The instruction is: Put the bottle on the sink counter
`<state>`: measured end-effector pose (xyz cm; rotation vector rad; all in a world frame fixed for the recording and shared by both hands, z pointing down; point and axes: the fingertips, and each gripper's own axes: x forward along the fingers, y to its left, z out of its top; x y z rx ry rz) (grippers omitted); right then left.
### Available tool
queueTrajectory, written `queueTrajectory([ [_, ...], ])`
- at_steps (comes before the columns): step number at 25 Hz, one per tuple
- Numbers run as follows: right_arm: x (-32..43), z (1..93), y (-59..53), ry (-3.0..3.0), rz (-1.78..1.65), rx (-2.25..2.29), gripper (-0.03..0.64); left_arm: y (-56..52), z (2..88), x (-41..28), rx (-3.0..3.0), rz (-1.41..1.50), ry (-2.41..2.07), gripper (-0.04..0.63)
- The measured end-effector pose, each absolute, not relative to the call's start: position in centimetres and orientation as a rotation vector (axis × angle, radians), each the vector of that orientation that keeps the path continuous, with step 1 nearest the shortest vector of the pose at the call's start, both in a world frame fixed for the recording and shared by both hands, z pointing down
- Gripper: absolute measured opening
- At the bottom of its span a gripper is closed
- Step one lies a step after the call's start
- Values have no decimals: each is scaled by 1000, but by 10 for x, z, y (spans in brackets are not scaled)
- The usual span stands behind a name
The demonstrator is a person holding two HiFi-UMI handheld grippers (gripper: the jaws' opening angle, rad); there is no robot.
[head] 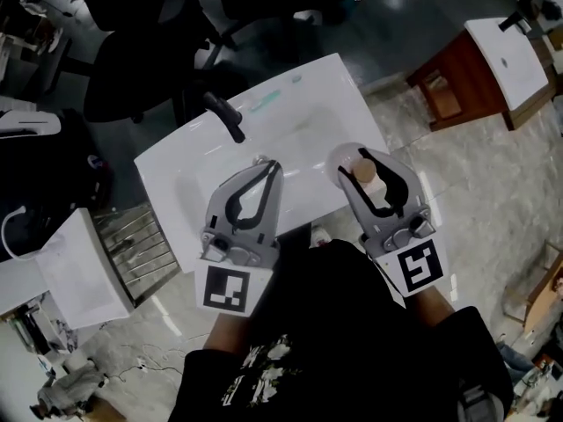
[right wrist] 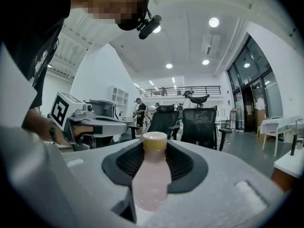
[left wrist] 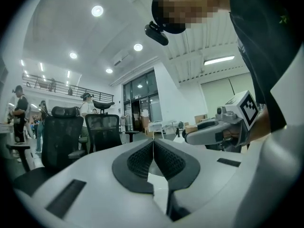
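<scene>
A pale pink bottle (right wrist: 151,179) with a tan cap (head: 364,172) stands upright between the jaws of my right gripper (head: 365,158), which is shut on its body. In the head view this gripper hovers over the right front part of the white sink counter (head: 308,95). My left gripper (head: 266,167) is beside it over the basin's front, jaws shut with nothing between them, and its ribbed pads (left wrist: 142,158) meet in the left gripper view. Each gripper view shows the other gripper at its side: the right gripper (left wrist: 197,136) and the left gripper (right wrist: 124,124).
A black faucet (head: 225,117) rises at the back left of the counter, with a teal item (head: 264,104) lying behind the basin. A wire rack (head: 141,244) and a white unit (head: 75,271) stand to the left. A wooden cabinet (head: 479,73) and black office chairs (head: 132,69) are further off.
</scene>
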<state>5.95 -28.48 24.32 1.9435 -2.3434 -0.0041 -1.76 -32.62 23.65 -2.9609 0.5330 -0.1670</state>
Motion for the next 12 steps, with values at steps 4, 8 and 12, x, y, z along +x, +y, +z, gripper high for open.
queueTrajectory([
  [4,60,245,-319,-2285,20,1955,133,-363,245,-9,-3018,-148,469,17],
  [8,54,239,-346,-2208,39,1992,133,-387,241,-12,-3064,-107,388,17],
  [12,60,248,-374,-2188,67,2004,133,-408,260,4,-3124,-137,326,17],
])
